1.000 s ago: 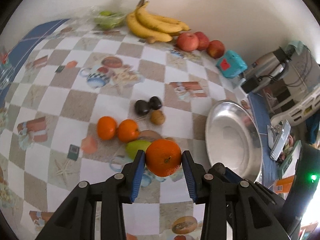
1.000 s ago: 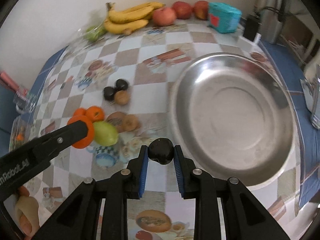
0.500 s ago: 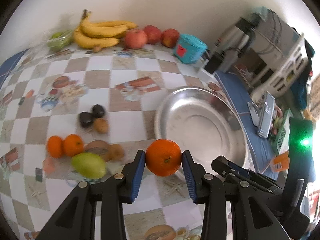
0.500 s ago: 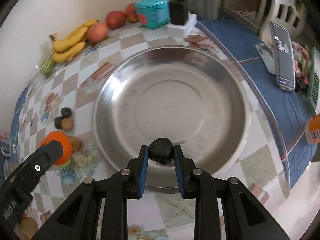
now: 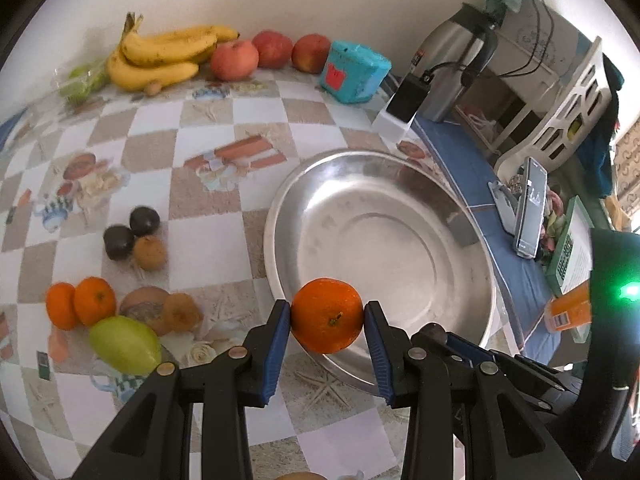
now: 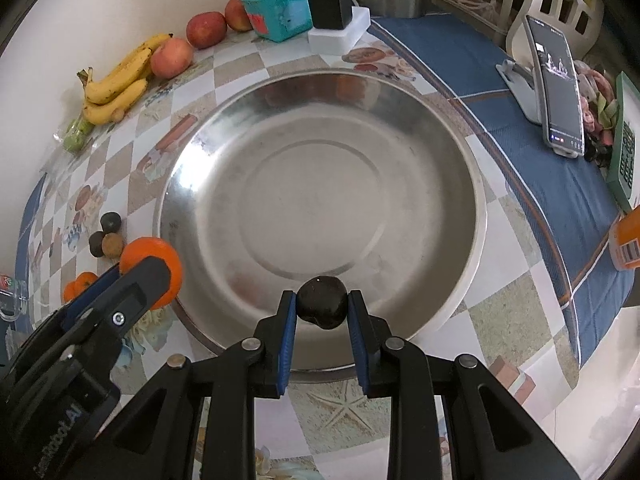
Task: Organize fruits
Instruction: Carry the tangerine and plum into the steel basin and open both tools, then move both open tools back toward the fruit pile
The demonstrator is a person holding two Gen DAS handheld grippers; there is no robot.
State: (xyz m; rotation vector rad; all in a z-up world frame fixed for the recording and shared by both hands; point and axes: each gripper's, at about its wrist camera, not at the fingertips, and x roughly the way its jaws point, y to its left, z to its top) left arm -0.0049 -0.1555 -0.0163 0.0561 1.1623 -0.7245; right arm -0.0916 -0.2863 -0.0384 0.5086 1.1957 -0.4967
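Fruit lies spread over the checked bench (image 5: 224, 128), around a big steel bowl (image 6: 460, 152) that has nothing in it. Largest to smallest among what lies there: a banana bunch (image 5: 160, 56) at the far left against the wall, three apples (image 5: 234, 60) in a row just right of it, a green pear (image 5: 124, 344) near the left edge, two small oranges (image 5: 80, 306) touching each other just beyond the pear, and two dark plums (image 5: 130, 230) with a brown fruit (image 5: 150, 252) huddled together left of the bowl.

The left gripper (image 5: 327, 322) has its jaws spread wide and clamped on an orange (image 5: 327, 315), blue pads pressing both sides. It hangs over the bowl's near-left rim, pointing forward and a little down. In the right wrist view the same gripper (image 6: 132, 276) comes in from the lower left, the orange (image 6: 154, 254) showing just outside the bowl's left rim.

The right gripper (image 6: 322, 306) has its jaws closed down narrow on a dark plum (image 6: 322, 302), gripped between the blue pads. It sits above the near inner slope of the bowl, level with the left gripper and close to its right, pointing across the bowl toward the far wall.

A teal box (image 6: 278, 10) stands beyond the bowl, next to a black charger (image 6: 330, 2). A phone (image 6: 556, 84) leans on a stand on blue cloth at the right.
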